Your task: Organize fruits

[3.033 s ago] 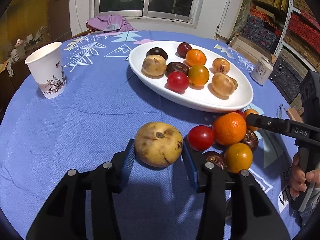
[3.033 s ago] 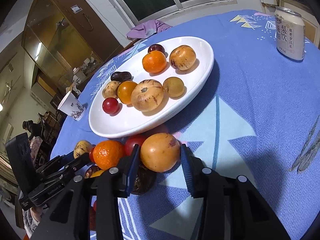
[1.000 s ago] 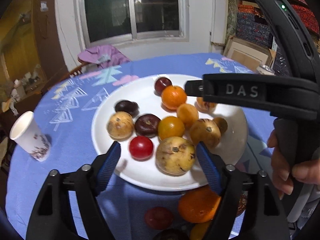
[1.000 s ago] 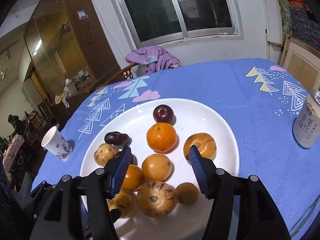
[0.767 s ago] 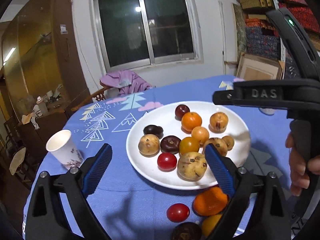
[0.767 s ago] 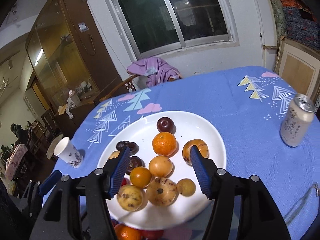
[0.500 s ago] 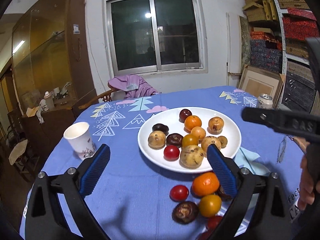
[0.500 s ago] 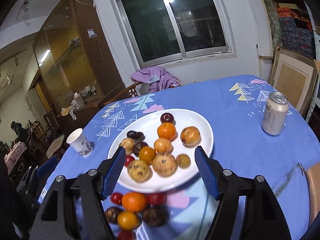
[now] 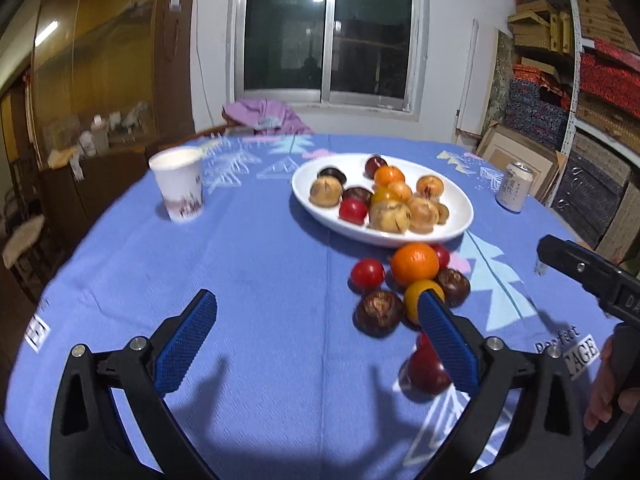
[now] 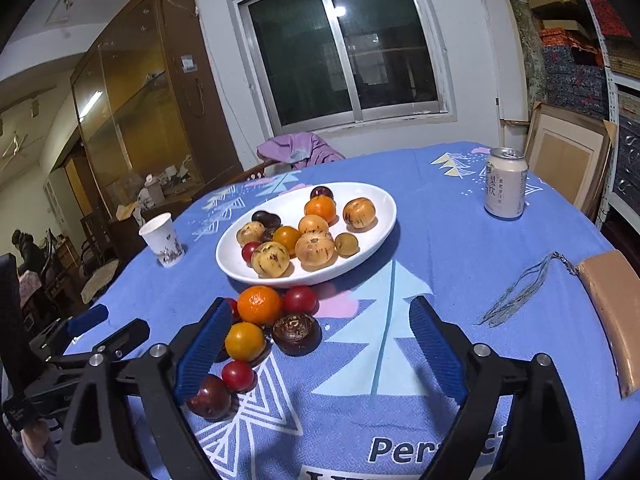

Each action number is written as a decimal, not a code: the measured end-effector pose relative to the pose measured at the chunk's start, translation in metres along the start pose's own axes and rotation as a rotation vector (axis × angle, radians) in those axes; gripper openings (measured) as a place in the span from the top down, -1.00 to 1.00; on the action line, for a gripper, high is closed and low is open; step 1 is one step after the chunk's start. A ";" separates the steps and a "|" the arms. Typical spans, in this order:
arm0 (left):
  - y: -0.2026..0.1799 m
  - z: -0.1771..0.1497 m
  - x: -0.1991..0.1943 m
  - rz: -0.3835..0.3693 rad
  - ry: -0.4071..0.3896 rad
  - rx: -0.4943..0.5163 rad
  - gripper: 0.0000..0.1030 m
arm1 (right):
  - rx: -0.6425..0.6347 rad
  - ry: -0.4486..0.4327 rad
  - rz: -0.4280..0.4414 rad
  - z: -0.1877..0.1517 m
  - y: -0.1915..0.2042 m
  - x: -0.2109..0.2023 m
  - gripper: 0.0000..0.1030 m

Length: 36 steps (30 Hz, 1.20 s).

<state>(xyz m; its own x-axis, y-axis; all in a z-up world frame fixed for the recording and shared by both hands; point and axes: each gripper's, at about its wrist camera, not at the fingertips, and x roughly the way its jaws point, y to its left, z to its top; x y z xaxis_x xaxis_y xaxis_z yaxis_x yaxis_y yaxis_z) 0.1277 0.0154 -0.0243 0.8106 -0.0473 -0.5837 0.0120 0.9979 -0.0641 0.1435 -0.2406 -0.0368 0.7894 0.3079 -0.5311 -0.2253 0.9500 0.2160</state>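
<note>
1. We see the left gripper with its jaws opening wide over bare blue tablecloth; nothing lies between the ribbed blue pads. Its right finger hides part of a yellow fruit and a dark red plum.
2. We see the right gripper with jaws also opening and holding nothing; its left finger covers part of the loose fruit pile, so our count there is uncertain.
3. The white oval plate is smooth and glossy. We count about eleven round fruits on it: mottled tan ones, orange ones, one red, several dark. Those at the back overlap.
4. In front of the plate and just beside its near rim, we count about seven loose fruits on the cloth, among them one dimpled mandarin and two wrinkled dark brown fruits.
5. One paper cup and one cylindrical drink can stand well apart from each other, on either side of the plate.
6. A tan flat object is cut off at the right edge; we cannot identify it.
</note>
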 end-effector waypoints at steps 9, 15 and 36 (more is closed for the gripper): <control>-0.043 -0.018 0.005 -0.084 0.041 0.171 -0.91 | 0.109 0.043 0.003 0.005 -0.017 0.005 -0.85; -0.063 -0.027 0.013 -0.113 0.084 0.260 -0.92 | 0.251 0.084 0.050 0.004 -0.040 0.010 -0.87; -0.069 -0.029 0.042 -0.258 0.227 0.258 0.11 | 0.211 0.118 0.049 0.001 -0.030 0.018 -0.87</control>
<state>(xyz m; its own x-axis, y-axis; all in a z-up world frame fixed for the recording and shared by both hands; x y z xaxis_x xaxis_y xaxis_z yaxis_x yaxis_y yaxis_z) 0.1438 -0.0571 -0.0683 0.6125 -0.2771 -0.7403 0.3670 0.9292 -0.0441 0.1649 -0.2636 -0.0515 0.7052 0.3689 -0.6055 -0.1272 0.9059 0.4038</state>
